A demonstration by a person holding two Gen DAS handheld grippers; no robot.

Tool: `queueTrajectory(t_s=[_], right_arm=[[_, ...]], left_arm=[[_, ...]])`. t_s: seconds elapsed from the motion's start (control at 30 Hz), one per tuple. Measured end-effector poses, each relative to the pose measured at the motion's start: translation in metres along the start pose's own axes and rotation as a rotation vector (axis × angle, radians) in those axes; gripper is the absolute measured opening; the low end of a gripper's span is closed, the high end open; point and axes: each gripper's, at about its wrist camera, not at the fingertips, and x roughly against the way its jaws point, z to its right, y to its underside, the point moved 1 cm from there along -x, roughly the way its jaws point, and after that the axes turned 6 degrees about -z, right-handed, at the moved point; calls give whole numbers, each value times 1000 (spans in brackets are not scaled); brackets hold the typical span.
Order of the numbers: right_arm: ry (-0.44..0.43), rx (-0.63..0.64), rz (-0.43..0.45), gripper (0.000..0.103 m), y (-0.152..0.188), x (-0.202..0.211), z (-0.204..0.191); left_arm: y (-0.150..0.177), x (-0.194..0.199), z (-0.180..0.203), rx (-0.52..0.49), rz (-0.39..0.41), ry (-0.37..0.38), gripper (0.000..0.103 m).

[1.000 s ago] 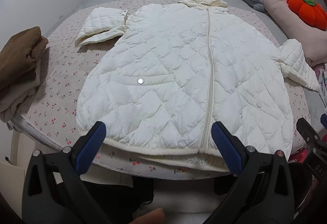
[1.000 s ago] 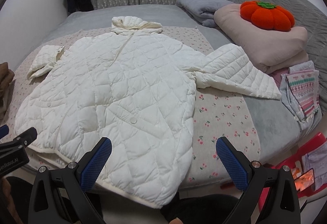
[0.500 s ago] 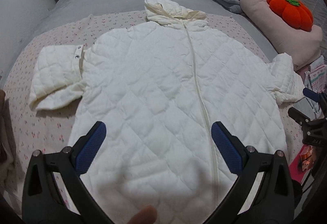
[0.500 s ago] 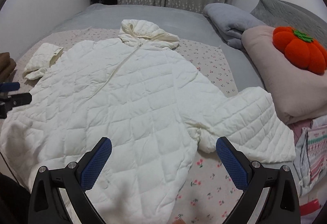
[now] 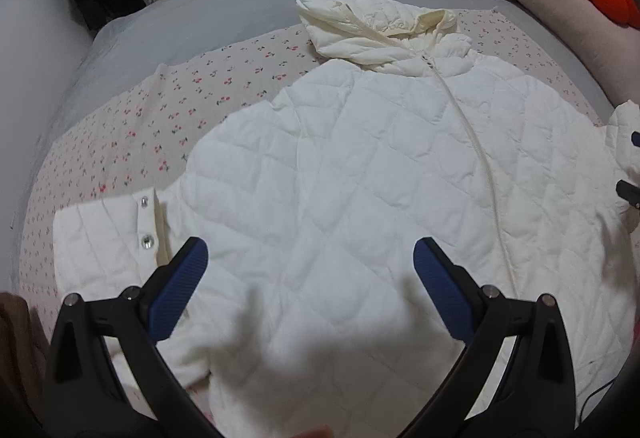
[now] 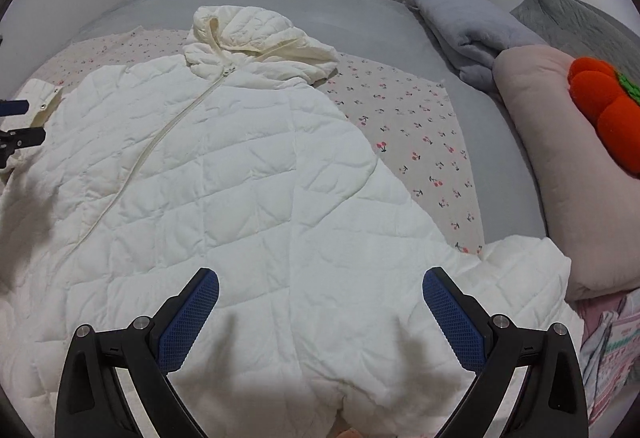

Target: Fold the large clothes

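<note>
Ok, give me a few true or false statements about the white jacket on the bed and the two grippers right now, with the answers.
1. The white quilted hooded jacket lies front up with its zipper closed. True.
2. The left gripper is clamped on a sleeve. False: its fingers are spread open, holding nothing.
3. The right gripper is open above the jacket. True.
4. An orange pumpkin-shaped plush sits on the jacket's hood. False: it rests on the pink pillow beside the jacket.
5. The jacket lies on a plain blue sheet. False: it lies on a cherry-print cloth.
</note>
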Motion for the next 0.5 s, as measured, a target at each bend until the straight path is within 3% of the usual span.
queueTrajectory(t_s=[0.17,0.37,0.5], right_arm=[[-63,28,-45,103,-28,-32,11],[-86,-13,-104,103,-57,-78,51],[-171,-92,-156,103,-73,-110,78]], left_arm=[[-37,-39,-26,-115,11,-43,101],[-68,-65,-80,-14,12,84,99],[-77,-89,-101,32,-45,94,94]])
